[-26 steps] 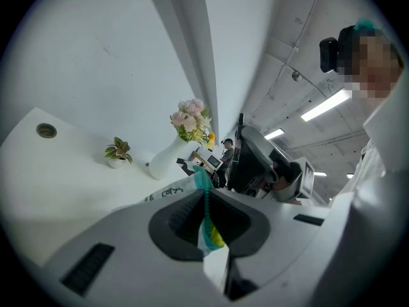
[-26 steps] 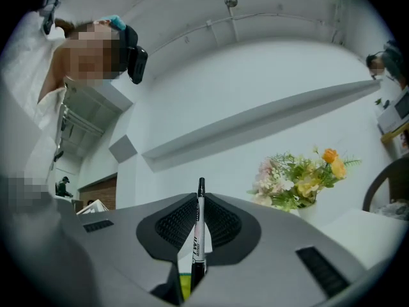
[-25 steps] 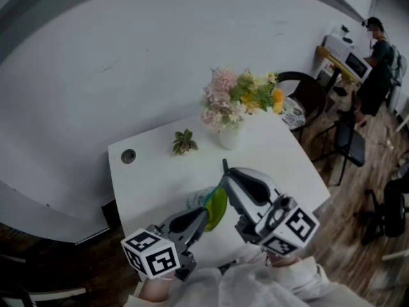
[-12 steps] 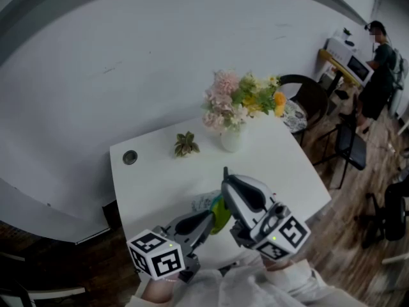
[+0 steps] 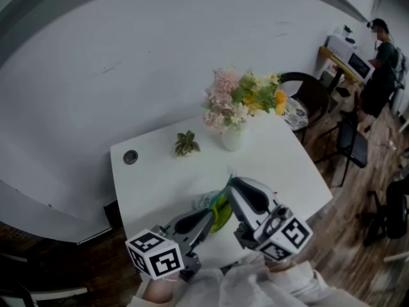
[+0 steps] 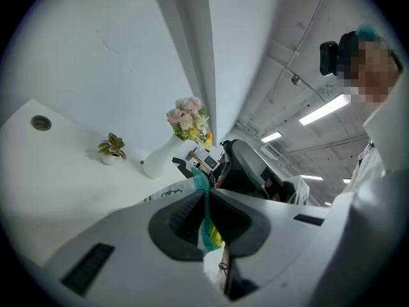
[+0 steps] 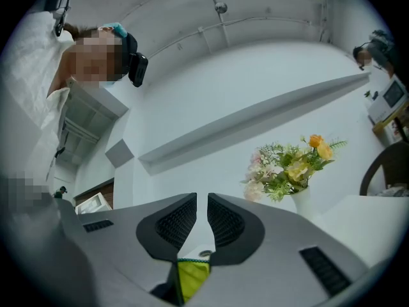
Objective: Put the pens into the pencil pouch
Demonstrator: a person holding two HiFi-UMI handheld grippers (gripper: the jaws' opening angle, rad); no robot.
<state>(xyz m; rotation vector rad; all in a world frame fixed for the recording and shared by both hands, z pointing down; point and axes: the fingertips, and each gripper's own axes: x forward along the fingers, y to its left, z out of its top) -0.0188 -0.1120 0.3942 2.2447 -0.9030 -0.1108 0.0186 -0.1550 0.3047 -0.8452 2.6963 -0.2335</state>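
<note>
A yellow-green pencil pouch point(image 5: 220, 211) with a teal zipper and a white printed part hangs between my two grippers above the white table point(image 5: 153, 178). My left gripper point(image 5: 206, 221) is shut on the pouch's zipper edge point(image 6: 206, 217); in the left gripper view the teal teeth run up between its jaws point(image 6: 206, 194). My right gripper point(image 5: 231, 185) comes in from the right. In the right gripper view its jaws point(image 7: 202, 204) stand almost together, with the pouch's yellow-green cloth point(image 7: 192, 277) pinched deep between them. No pen shows in any view.
A white vase of flowers point(image 5: 231, 136) stands at the table's far side, a small potted succulent point(image 5: 185, 144) to its left and a round cable hole point(image 5: 130, 157) near the left edge. A dark chair point(image 5: 307, 98) and a person point(image 5: 378, 62) are beyond, on the right.
My right gripper has sunk a little toward the table with the pouch's edge. The left gripper has kept still and holds its grip.
</note>
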